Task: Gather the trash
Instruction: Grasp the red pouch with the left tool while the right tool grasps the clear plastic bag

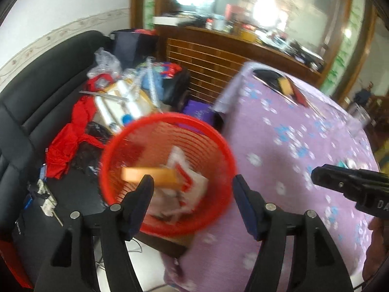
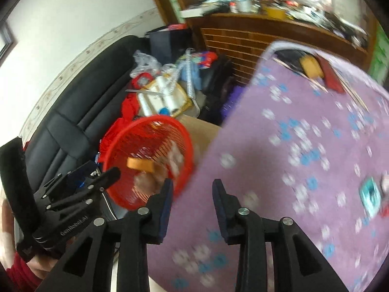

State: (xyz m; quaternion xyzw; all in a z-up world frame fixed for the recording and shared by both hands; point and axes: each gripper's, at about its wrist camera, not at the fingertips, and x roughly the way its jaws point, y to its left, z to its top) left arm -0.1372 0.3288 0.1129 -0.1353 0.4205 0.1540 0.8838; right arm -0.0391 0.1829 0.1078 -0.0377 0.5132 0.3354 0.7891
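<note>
The red mesh basket [image 1: 167,172] stands beside the tabletop [image 1: 291,146] with the purple flowered cloth, just off its near edge and in front of the cluttered black sofa [image 1: 36,112]. Inside the basket lie crumpled white and red wrappers [image 1: 189,177], and an orange piece [image 1: 150,175] shows blurred above them; I cannot tell if it has landed.

I judge this trash light and soft: paper and thin packaging that crush under the pads and may slip if pinched at a loose flap. I would take such pieces at a folded or bunched part. A small teal packet [image 2: 369,194] lies on the tabletop well away from the basket, and I would pinch it across its edges.

My left tool [image 1: 192,187] hangs over the basket mouth, jaws set wide, nothing between them. My right tool [image 2: 193,194] stands over the tabletop's edge next to the basket, jaws moderately parted, empty, touching nothing.
</note>
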